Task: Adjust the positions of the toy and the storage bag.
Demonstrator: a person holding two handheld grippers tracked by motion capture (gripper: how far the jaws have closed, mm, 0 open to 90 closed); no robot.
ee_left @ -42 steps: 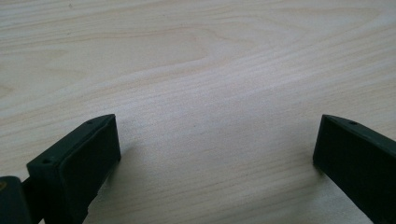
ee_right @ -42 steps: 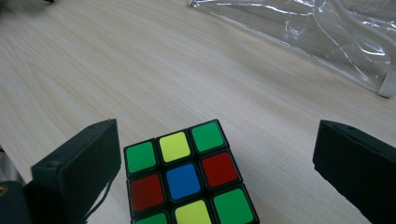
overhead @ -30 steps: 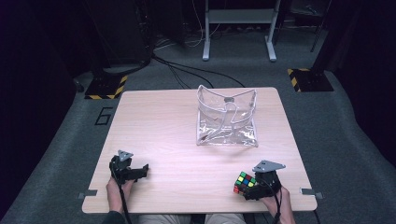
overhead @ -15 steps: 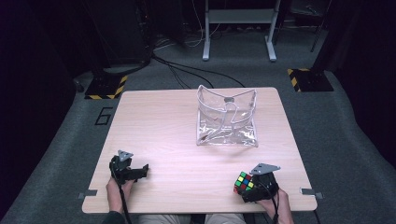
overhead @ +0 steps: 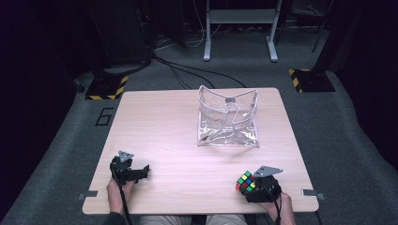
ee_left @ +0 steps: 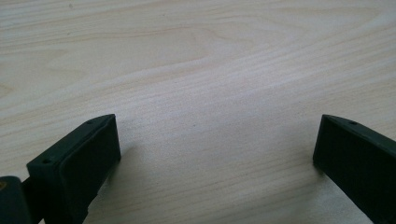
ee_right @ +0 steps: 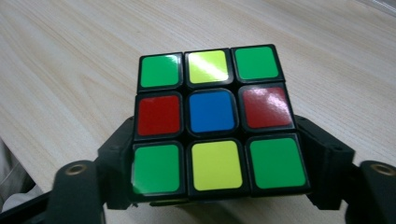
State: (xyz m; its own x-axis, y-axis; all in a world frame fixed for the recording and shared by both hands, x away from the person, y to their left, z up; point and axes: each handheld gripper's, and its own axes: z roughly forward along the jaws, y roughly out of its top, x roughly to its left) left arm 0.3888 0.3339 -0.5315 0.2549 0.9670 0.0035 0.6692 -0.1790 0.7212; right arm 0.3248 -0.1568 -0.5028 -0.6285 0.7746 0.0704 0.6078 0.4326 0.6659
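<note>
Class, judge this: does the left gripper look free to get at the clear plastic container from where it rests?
Probably yes: the left gripper is open and bare table lies between it and the clear container.

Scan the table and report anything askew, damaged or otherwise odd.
Nothing stands out. The clear plastic bag stands open on the table, upright and unspilled. The right gripper holds the scrambled cube squarely between its fingers. The left gripper rests open on bare wood.
</note>
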